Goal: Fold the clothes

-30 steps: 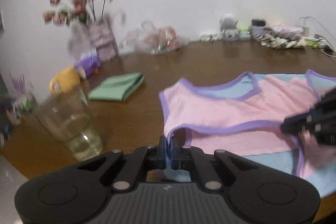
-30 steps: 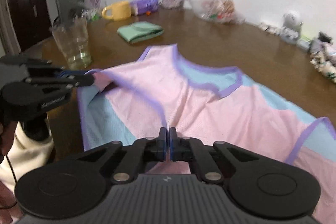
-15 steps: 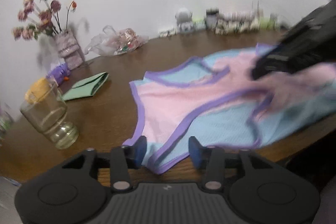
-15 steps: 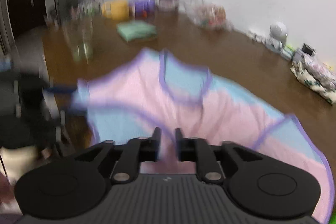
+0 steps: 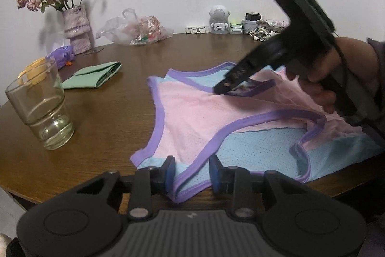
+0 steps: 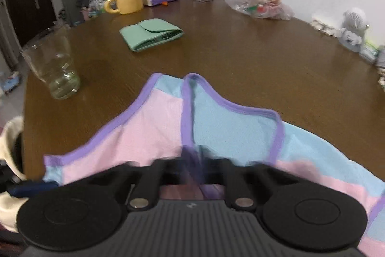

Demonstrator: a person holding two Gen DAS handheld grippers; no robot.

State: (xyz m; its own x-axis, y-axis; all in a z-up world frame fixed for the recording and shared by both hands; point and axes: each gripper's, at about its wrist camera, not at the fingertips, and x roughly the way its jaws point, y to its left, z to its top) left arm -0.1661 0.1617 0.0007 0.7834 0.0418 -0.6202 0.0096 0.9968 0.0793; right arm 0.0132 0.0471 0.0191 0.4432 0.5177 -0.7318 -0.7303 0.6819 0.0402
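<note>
Pink-and-blue mesh vest with purple trim (image 5: 199, 117) lies spread on the brown wooden surface (image 5: 115, 98), its near strap corner sitting between the spread blue pads of the left tool (image 5: 191, 172), unpinched. Farther right, the right tool (image 5: 225, 88) presses its tip into the purple neckline; in its own blurred view (image 6: 192, 168) fingers look parted around purple trim. Left of the left tool stands a clear drinking glass (image 5: 41, 107), beyond it a folded green cloth (image 5: 92, 77).
</note>
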